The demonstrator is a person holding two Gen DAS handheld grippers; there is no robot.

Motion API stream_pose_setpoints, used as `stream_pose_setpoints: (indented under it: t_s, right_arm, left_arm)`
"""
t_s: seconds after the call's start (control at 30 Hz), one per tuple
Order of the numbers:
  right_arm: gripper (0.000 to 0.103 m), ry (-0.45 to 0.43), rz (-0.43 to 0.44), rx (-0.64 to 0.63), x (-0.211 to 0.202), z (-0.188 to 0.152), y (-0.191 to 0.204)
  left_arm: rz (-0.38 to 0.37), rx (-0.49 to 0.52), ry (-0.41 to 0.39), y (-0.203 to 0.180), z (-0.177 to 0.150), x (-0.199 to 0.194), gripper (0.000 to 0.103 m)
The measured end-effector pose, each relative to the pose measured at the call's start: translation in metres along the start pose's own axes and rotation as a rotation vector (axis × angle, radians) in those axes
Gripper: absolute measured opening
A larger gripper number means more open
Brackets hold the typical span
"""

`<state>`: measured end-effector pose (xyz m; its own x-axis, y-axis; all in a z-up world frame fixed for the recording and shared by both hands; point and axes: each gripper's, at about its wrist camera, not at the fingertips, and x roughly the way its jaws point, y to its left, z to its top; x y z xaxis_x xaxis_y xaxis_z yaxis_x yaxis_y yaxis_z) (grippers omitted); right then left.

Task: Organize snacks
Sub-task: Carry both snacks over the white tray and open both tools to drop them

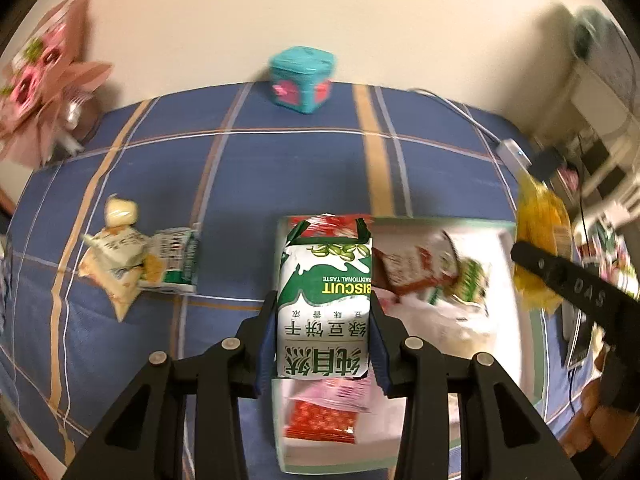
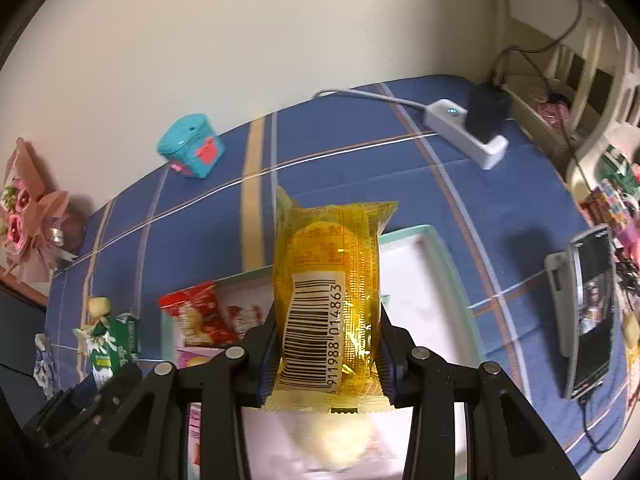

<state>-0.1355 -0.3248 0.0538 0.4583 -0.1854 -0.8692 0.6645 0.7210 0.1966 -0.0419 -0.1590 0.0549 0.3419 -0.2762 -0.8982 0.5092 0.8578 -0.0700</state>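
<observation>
Blue plaid cloth [image 1: 280,168], cream wall [image 1: 240,20], teal tin [image 1: 301,80] at far edge.

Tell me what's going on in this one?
A person is sorting snacks with a gripper in each hand. The left gripper is shut on a green-and-white biscuit pack, the right gripper on a yellow snack packet. Both hang over a white tray that holds several red packets. More snacks lie on the blue checked cloth.
</observation>
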Motion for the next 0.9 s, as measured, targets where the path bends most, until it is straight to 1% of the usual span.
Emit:
stream_pose_setpoints:
  t_s: [0.07, 0.2, 0.33, 0.57, 0.67, 0.9]
  right_arm:
    - [0.043, -0.001, -0.011, 0.007, -0.001, -0.001, -0.007]
    - [0.043, 0.008, -0.017, 0.015, 0.003, -0.004, -0.021]
    - [0.043, 0.028, -0.028, 0.008, 0.011, -0.007, -0.024]
    - [0.043, 0.074, -0.019, 0.017, 0.029, -0.013, -0.027]
    - [0.043, 0.086, -0.034, 0.007, 0.034, -0.016, -0.027]
    - [0.043, 0.125, -0.049, -0.01, 0.047, -0.02, -0.028]
  left_arm:
    - [-0.002, 0.039, 0.004, -0.016, -0.003, 0.002, 0.042]
    - [0.0, 0.087, 0.016, -0.034, -0.009, 0.006, 0.042]
    - [0.007, 0.13, 0.037, -0.049, -0.014, 0.016, 0.042]
    - [0.032, 0.164, 0.071, -0.06, -0.022, 0.032, 0.042]
    - [0.04, 0.166, 0.083, -0.061, -0.023, 0.037, 0.042]
    - [0.036, 0.171, 0.101, -0.063, -0.025, 0.044, 0.042]
